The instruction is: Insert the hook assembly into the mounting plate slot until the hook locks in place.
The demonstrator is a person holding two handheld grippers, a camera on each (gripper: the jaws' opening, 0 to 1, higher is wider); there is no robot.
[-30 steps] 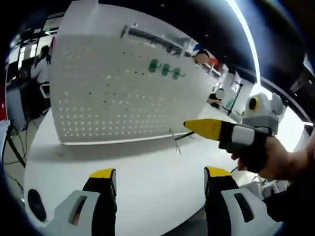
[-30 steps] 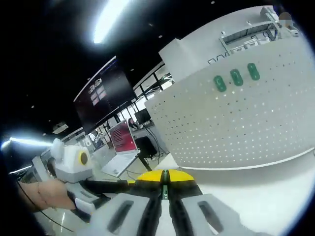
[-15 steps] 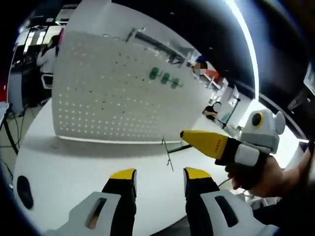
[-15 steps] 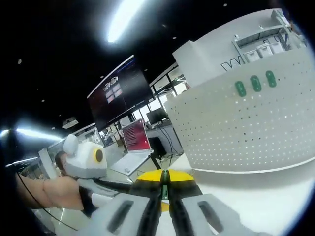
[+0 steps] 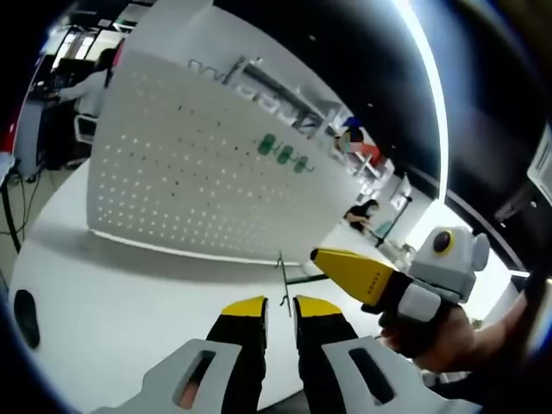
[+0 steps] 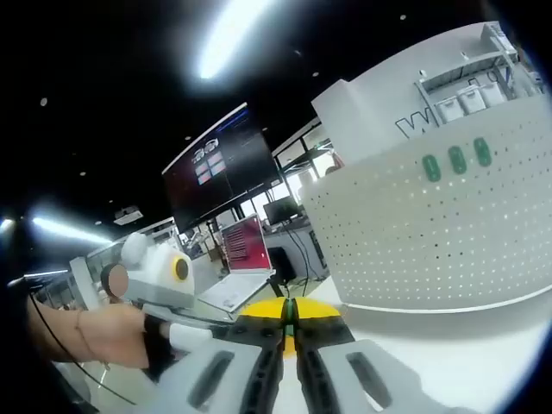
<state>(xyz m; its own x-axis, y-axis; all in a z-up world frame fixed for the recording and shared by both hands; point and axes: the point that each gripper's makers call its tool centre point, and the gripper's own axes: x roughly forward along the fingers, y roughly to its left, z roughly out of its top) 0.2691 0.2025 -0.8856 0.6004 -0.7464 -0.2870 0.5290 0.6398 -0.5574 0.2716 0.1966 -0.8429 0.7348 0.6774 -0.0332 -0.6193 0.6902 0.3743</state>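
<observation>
One white perforated mounting plate (image 5: 198,172) standing upright on the white table (image 5: 112,293), at 11 o'clock in the left gripper view and at 3 o'clock in the right gripper view (image 6: 431,233). Three green fittings (image 5: 283,153) in a row near its upper edge, counted again as three in the right gripper view (image 6: 455,159); exact form too small to make out. One thin wire hook (image 5: 283,274) at centre of the left gripper view, upright, just beyond the yellow tips of the left tool (image 5: 279,309), its jaws narrow with a small gap; touching the wire or not, cannot tell. Right tool (image 5: 317,255) entering from 4 o'clock, yellow tip reaching toward the hook through a dark stem, held by a hand (image 5: 431,341) cut off at the edge. In the right gripper view, right tool (image 6: 290,315) closed tight, a sliver of green between the tips, so pinching the hook stem. Left tool's body at 8 o'clock there, gripped by a hand (image 6: 95,336); its jaws hidden. Dark screen (image 6: 211,177) and red laptop (image 6: 241,259) behind, blurred.
</observation>
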